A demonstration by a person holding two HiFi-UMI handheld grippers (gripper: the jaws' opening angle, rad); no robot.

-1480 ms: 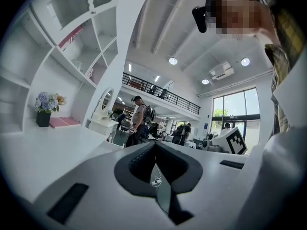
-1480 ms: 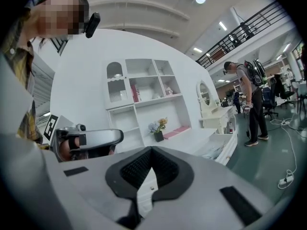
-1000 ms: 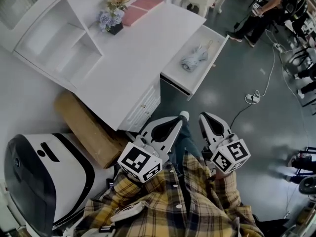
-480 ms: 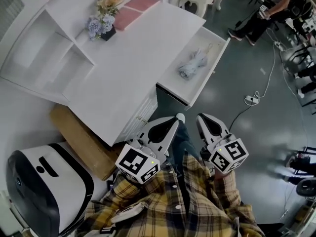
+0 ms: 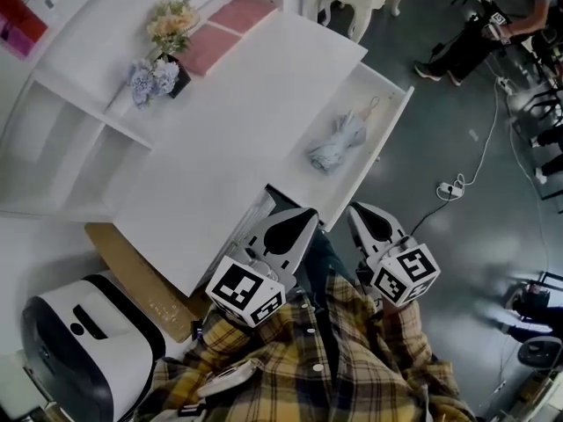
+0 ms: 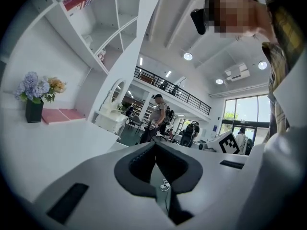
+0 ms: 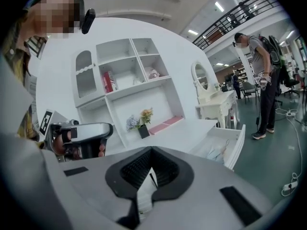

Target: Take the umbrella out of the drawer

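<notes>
Left claw (image 5: 303,221), right claw (image 5: 361,216): both pressed together, empty. Umbrella (image 5: 338,143) ahead of both in open drawer (image 5: 339,187), long axis running away lengthwise; right claw nearer.

Right of worktop (image 5: 237,139): drawer (image 5: 391,126), umbrella (image 5: 337,145) in it. On worktop, far left: flowers (image 5: 163,47), beside shelf unit (image 5: 62,148). Nearer than drawer: left tool (image 5: 306,216) and right tool (image 5: 358,214), side by side. Left below worktop: cardboard box (image 5: 132,275).
</notes>
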